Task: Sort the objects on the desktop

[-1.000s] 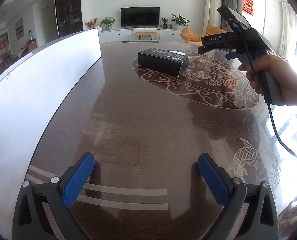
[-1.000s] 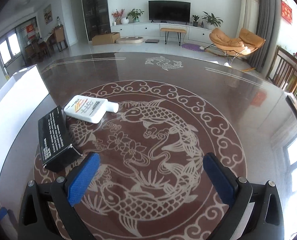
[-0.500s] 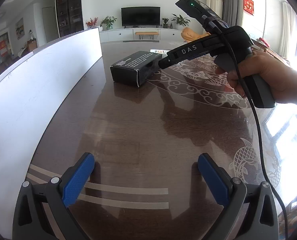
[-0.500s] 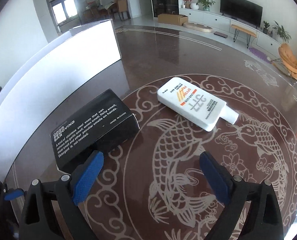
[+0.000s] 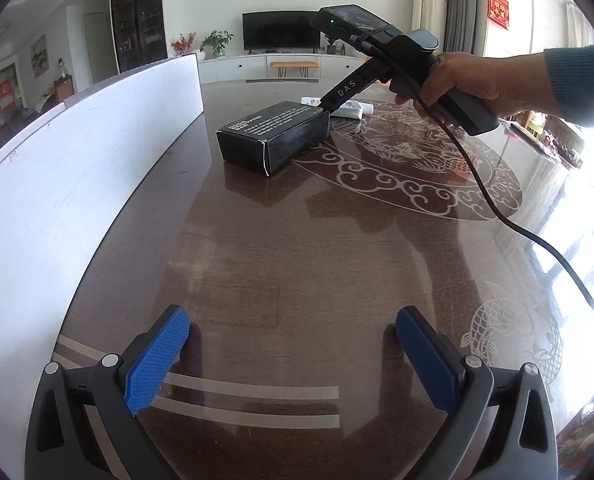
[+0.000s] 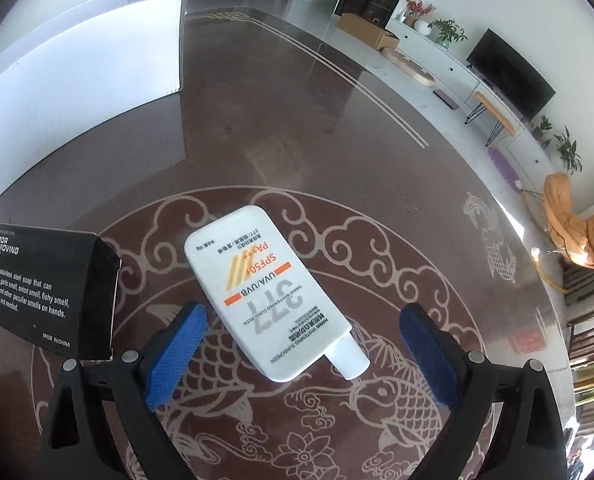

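Swung toward white sunscreen bottle (image 6: 271, 296): right gripper (image 6: 303, 344), wide open, empty, straddling it on surface (image 6: 297, 140). Black box (image 6: 45, 292) at 9 o'clock. Left gripper (image 5: 293, 354) open, empty.

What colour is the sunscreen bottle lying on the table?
The sunscreen bottle is white with grey writing and orange stripes. The right wrist view shows it best.
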`<move>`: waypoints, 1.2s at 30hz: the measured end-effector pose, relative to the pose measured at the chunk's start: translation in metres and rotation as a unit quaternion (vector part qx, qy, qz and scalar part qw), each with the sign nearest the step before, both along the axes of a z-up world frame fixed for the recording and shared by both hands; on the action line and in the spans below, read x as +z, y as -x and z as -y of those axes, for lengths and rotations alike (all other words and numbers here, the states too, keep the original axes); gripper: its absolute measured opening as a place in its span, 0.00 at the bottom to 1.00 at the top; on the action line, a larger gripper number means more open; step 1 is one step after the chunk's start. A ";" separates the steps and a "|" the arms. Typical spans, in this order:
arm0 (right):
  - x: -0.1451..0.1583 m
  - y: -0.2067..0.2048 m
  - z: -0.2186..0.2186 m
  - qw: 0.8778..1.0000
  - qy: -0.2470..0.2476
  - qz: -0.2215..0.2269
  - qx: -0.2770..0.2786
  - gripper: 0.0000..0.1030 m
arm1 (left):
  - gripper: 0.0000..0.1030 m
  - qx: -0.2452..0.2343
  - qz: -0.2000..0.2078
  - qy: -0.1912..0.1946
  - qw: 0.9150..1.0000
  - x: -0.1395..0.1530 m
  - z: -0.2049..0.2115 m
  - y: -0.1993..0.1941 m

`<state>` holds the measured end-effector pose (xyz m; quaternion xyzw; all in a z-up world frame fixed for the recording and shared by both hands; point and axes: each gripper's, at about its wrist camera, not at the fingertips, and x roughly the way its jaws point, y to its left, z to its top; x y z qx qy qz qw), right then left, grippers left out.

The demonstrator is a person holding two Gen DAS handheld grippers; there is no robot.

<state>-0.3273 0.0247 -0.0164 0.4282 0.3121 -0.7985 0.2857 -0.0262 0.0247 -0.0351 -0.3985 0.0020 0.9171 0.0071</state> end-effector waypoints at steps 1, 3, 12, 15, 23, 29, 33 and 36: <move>-0.001 0.004 0.003 1.000 0.005 0.002 0.000 0.95 | 1.00 0.000 0.000 0.000 1.000 0.000 0.000 0.000; -0.002 0.012 0.007 1.000 0.019 0.009 -0.008 0.94 | 1.00 0.000 0.000 0.000 1.000 0.000 0.000 0.000; -0.003 -0.005 -0.007 0.994 0.083 0.062 -0.034 0.51 | 1.00 0.002 -0.001 0.000 1.000 0.000 -0.002 -0.001; -0.001 -0.033 -0.023 0.992 0.094 0.058 -0.067 0.51 | 1.00 0.002 -0.002 0.000 1.000 -0.001 -0.001 -0.001; 0.001 -0.153 -0.123 0.978 0.133 0.034 -0.157 0.51 | 1.00 0.007 -0.008 -0.001 1.000 0.000 0.001 -0.006; 0.001 -0.207 -0.169 0.972 0.152 0.019 -0.178 0.66 | 1.00 0.006 -0.009 0.000 1.000 0.000 0.001 -0.006; -0.001 -0.209 -0.169 0.973 0.148 0.013 -0.179 0.77 | 1.00 0.008 -0.009 0.000 1.000 0.000 0.001 -0.006; -0.003 -0.208 -0.168 0.972 0.150 0.008 -0.181 0.85 | 1.00 0.007 -0.009 0.000 1.000 0.000 0.000 -0.007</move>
